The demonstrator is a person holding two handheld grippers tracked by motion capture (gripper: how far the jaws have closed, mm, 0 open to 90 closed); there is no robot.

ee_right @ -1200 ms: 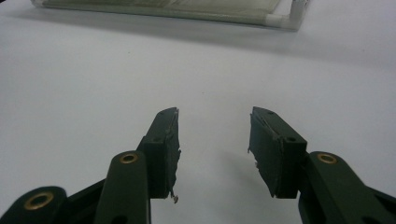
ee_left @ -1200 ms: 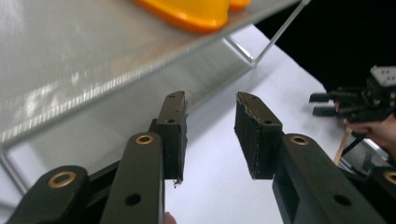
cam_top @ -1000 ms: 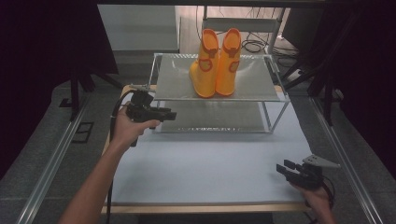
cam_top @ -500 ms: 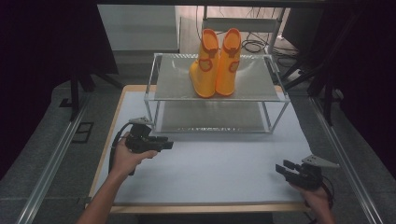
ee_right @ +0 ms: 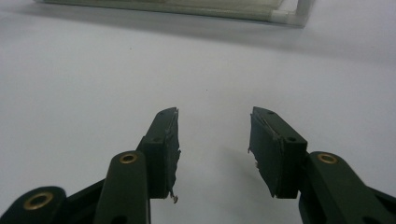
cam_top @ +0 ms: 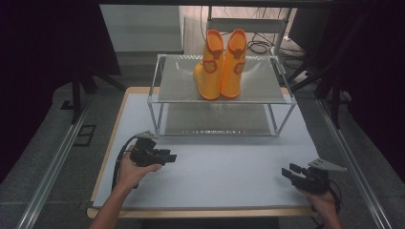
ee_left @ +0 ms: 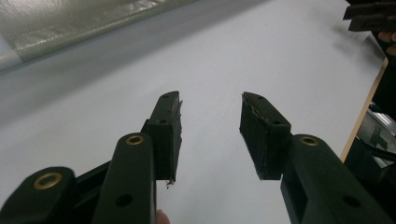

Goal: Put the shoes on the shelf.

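A pair of orange rubber boots [cam_top: 220,64] stands upright on the top shelf of a low metal rack [cam_top: 181,90] at the back of the table. My left gripper [cam_top: 172,157] rests low over the white table top [cam_top: 224,167] at front left, pointing right; its jaws have just been opening and nothing lies between them [ee_left: 210,105]. My right gripper [cam_top: 287,171] sits at the front right corner, pointing left, open and empty [ee_right: 214,119]. The right gripper's jaws also appear far off in the left gripper view [ee_left: 371,16].
The rack's lower shelf [cam_top: 215,119] sits just above the table. The rack's front rail shows in the right gripper view [ee_right: 187,9]. Metal rails [cam_top: 52,167] run along both sides of the table. Cables and stands lie on the floor behind.
My left hand has come down and toward the front of the table, away from the rack's left corner, and its jaws stand wider. The right hand has stayed put.
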